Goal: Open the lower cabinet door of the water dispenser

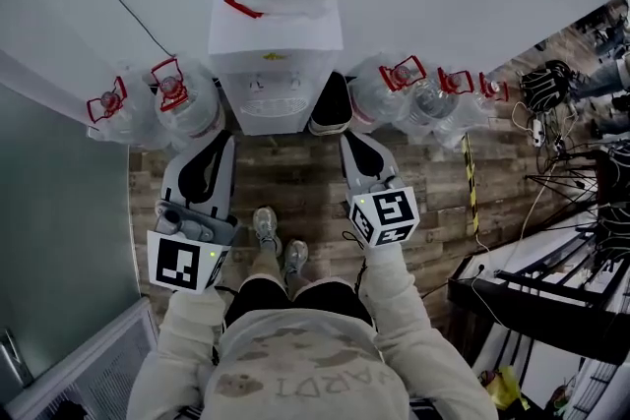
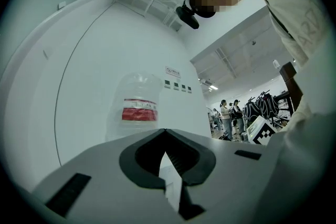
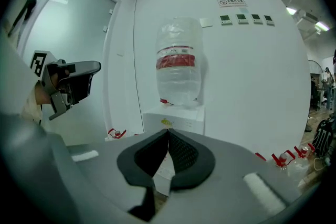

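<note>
**Water dispenser door: approach stage, nothing gripped**

Your right gripper (image 3: 168,132) has its jaws closed tip to tip with nothing between them, and your left gripper (image 2: 165,131) is the same. Both hang just in front of the water dispenser (image 1: 278,86), which stands against the white wall between spare bottles (image 1: 182,98). You look to be on the approach. Next you'd need to go lower, part one pair of jaws and find the door's edge. The lower cabinet door itself shows in no view. The dispenser is white and boxy, with an inverted bottle (image 3: 178,60) on top.

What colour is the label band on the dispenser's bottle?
Red label band; shows best in the right gripper view.
</note>
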Demonstrator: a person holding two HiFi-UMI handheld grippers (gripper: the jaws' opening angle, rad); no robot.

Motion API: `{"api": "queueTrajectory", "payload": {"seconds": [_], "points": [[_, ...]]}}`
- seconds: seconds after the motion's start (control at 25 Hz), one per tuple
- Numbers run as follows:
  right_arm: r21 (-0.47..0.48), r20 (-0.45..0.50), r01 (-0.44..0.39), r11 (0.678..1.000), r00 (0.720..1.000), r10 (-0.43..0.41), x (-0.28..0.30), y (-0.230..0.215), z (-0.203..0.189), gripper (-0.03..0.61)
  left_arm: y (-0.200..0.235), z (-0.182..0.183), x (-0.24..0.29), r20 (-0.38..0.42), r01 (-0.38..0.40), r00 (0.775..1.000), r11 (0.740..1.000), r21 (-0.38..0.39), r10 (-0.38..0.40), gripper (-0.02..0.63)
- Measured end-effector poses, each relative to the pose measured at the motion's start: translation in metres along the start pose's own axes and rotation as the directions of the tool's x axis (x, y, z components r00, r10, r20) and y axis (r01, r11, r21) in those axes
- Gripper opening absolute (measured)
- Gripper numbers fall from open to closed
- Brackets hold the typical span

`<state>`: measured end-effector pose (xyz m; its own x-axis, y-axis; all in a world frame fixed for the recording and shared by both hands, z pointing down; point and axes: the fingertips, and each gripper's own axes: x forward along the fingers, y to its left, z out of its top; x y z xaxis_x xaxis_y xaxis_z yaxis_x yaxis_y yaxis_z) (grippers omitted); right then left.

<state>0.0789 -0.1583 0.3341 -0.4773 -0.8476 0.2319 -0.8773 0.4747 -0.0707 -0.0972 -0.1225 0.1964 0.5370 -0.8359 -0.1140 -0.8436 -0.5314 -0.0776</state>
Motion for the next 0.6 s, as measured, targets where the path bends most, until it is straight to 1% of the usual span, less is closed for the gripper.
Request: {"api": "queueTrajectory", "payload": {"seconds": [0.12, 0.28, 0.44, 0.6], "points": [[0.028, -0.037, -0.002, 1.0, 0.999, 0.003, 0.022, -0.006, -0.024, 0.011, 0.009, -0.014, 0.009, -0.011, 0.02, 1.0, 1.0, -0.001, -0.02, 0.003], [0.065, -0.092, 0.009, 0.998, 0.996, -0.003, 0.049, -0.017, -0.062, 0.019, 0.017, -0.034, 0.016, -0.04, 0.026, 0.999, 0.999, -0.046, -0.028, 0.003], [0.108, -0.14, 0.032, 0.994, 0.99, -0.017, 0.071, -0.026, -0.105, 0.065, 0.022, -0.062, 0.018, -0.067, 0.04, 0.997, 0.998, -0.056, -0.043, 0.003], [0.137, -0.176, 0.031, 0.99, 0.984, -0.007, 0.095, -0.034, -0.144, 0.104, 0.027, -0.091, 0.023, -0.087, 0.052, 0.994, 0.996, -0.069, -0.058, 0.003]]}}
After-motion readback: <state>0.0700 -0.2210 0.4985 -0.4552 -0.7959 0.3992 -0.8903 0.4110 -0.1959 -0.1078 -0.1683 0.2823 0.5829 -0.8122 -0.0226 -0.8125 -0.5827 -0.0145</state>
